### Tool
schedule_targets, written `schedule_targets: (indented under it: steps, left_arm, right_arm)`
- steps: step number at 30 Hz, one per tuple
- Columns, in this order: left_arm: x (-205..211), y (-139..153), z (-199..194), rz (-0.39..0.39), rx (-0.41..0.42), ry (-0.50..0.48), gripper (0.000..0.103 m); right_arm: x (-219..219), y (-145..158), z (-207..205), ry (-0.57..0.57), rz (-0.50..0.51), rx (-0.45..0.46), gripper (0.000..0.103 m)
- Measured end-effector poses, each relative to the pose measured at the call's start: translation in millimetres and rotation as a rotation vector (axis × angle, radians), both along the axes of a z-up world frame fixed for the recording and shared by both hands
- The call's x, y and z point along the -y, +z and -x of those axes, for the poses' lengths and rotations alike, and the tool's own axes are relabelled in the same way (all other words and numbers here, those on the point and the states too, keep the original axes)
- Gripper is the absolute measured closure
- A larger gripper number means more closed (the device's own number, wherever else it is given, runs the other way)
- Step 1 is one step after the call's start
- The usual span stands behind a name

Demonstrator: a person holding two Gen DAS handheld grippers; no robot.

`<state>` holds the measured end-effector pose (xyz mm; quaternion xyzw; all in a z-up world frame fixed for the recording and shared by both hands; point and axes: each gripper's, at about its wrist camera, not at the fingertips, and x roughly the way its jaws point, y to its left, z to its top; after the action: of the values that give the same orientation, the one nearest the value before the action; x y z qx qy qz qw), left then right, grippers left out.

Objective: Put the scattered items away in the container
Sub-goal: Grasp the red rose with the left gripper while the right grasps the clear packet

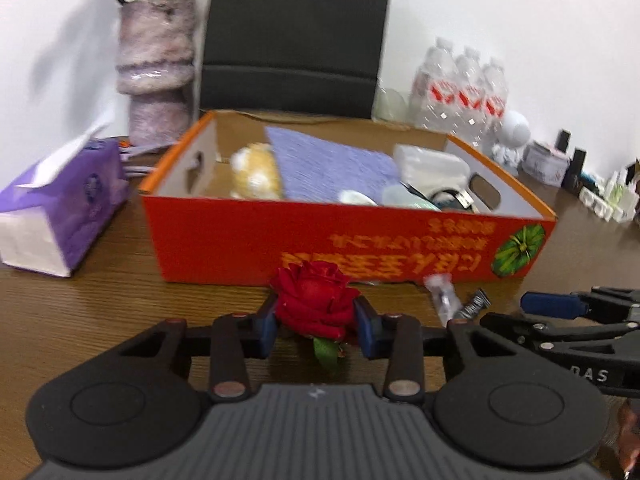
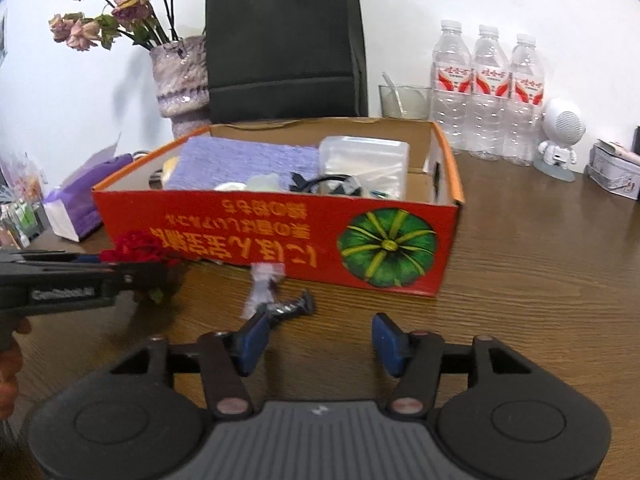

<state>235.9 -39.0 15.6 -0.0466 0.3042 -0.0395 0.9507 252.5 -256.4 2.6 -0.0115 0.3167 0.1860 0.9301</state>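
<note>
While the red rose [image 1: 314,300] sits pinched between the left gripper [image 1: 316,326] pads just before the orange box [image 1: 348,240] front wall, squeezing could crush petals. Two wrappers [image 2: 276,296] lie nearby on the table [image 2: 540,280]; the right gripper [image 2: 320,344], jaws spread and empty, might scatter them.
</note>
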Motion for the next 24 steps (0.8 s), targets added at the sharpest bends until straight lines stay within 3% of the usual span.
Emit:
schedule_targets:
  steps: [6,8,10,18,24]
  left_arm:
    - [-16.1,3.0,-0.1,0.030,-0.003,0.008,0.063]
    - [-17.8,2.3,0.3,0.030,-0.004,0.006,0.063]
    - [-18.8,1.7,0.6,0.028,-0.006,0.005,0.063]
    - [-18.1,6.5,7.4,0.030,0.016,-0.003,0.062]
    - [-12.8,18.8,18.9,0.032,0.053,-0.030,0.062]
  right_arm:
    - [-17.6,-2.3,-12.6,-0.015,-0.036,-0.015,0.047]
    - [-24.9,-3.0,-12.9,0.007,-0.006,-0.010,0.053]
    - [-30.0,-2.5,-8.7,0.029,0.038,0.004,0.079]
    - [-15.5,3.8,3.1,0.019,0.036,0.009,0.082]
    - [-9.5,23.5,17.5,0.032,0.009,0.063,0.082]
